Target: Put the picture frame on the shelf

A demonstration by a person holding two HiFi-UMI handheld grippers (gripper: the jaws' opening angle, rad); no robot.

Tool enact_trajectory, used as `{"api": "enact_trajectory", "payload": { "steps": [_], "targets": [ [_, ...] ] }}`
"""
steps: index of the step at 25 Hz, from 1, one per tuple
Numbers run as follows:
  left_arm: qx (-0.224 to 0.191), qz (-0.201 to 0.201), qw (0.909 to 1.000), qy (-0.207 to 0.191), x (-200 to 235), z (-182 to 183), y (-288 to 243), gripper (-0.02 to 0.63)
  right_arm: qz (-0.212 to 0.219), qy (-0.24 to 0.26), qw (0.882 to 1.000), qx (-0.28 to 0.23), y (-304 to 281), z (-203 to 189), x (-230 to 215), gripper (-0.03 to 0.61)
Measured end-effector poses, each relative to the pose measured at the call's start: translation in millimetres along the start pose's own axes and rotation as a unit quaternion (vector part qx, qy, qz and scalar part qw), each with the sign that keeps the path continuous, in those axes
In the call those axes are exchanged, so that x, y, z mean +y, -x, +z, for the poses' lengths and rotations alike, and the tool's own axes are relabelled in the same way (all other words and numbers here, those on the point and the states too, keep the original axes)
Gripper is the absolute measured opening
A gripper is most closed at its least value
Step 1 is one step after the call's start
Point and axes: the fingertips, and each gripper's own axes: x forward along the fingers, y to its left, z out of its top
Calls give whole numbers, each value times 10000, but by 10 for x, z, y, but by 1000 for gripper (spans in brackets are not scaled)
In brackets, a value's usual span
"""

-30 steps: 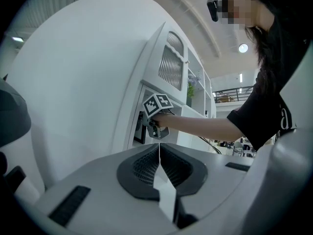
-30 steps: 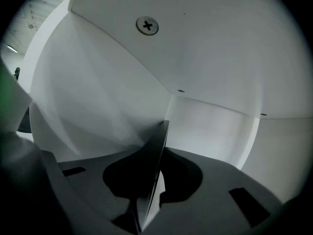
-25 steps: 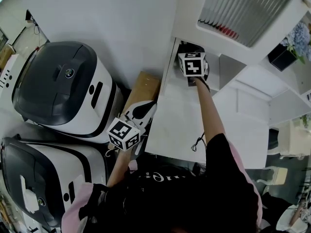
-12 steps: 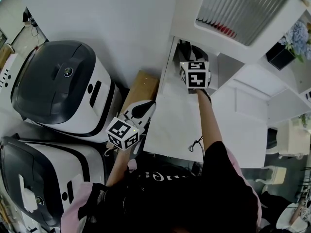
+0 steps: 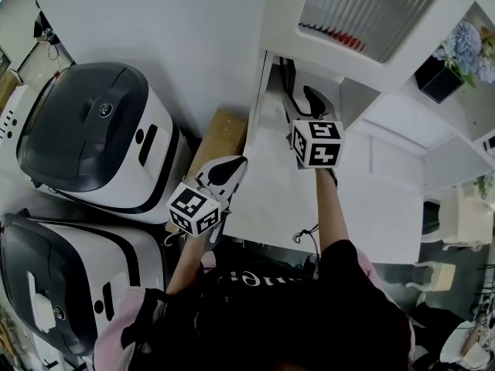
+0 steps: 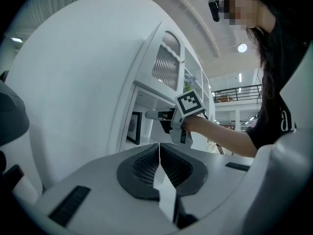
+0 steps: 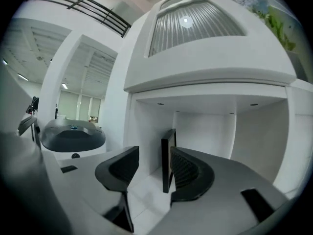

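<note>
Head view: reached with the right gripper (image 5: 309,97) into the shelf (image 5: 271,176), under the ribbed cabinet door (image 5: 371,10); held the left gripper (image 5: 230,168) lower, beside the shelf edge and over a brown box (image 5: 224,134)

Left gripper view: found these jaws pressed together with nothing between; saw the frame (image 6: 133,128) upright at the left wall of the shelf, just past the right gripper tips

Right gripper view: found these jaws wide apart, just opened; saw the frame edge-on in the gap, close to the right jaw, not clamped, standing on the shelf floor
</note>
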Motion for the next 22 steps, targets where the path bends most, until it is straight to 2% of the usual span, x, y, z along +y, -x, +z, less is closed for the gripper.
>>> {"api": "enact_trajectory", "payload": {
  "steps": [9,22],
  "targets": [
    [3,-67,9999,-92,-433,-2,-31,17,326,-285,9991,0,704,-286,159,199],
    [37,105,9999,-69,-1459,-236,27,17,892,-717,9925,435,1998,-1105,342,179]
  ]
}}
